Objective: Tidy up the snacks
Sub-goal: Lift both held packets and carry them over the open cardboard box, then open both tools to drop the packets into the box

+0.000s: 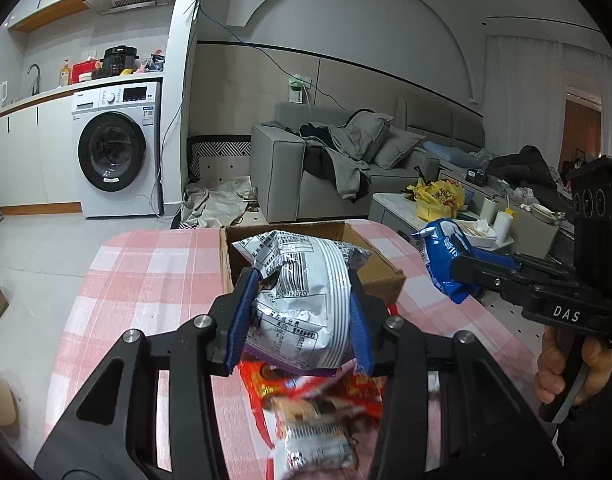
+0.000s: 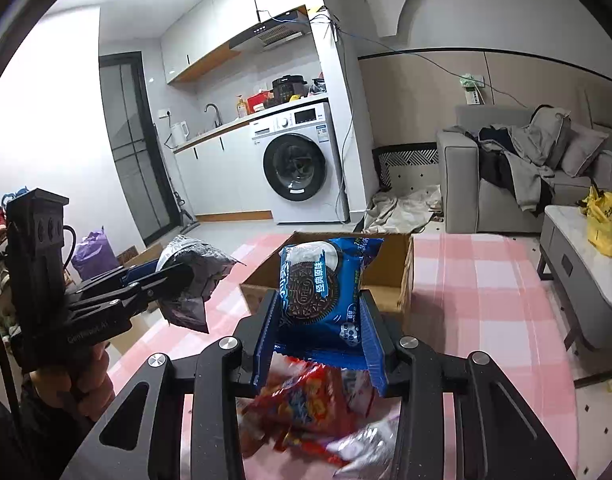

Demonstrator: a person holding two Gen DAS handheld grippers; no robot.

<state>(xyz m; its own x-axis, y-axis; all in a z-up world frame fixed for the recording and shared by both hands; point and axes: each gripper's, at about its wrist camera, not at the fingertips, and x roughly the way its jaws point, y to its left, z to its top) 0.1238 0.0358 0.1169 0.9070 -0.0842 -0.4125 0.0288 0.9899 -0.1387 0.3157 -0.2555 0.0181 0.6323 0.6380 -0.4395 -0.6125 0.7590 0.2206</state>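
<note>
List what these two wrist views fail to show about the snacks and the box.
- Open brown cardboard box: its inside is hidden in the left wrist view by the silver striped snack bag, and in the right wrist view by the blue Oreo packet.
- Red snack packets on the table: blurred, labels unreadable, partly behind tool frames.

Cardboard box point(image 1: 385, 276) on table point(image 1: 154, 264), snack pile point(image 1: 317, 408) before it.

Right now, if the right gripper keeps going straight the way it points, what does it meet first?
Most likely the cardboard box: the right gripper, shut on the blue cookie pack, points at its open top. Depth is unclear, so the pack may pass over the near wall.
</note>
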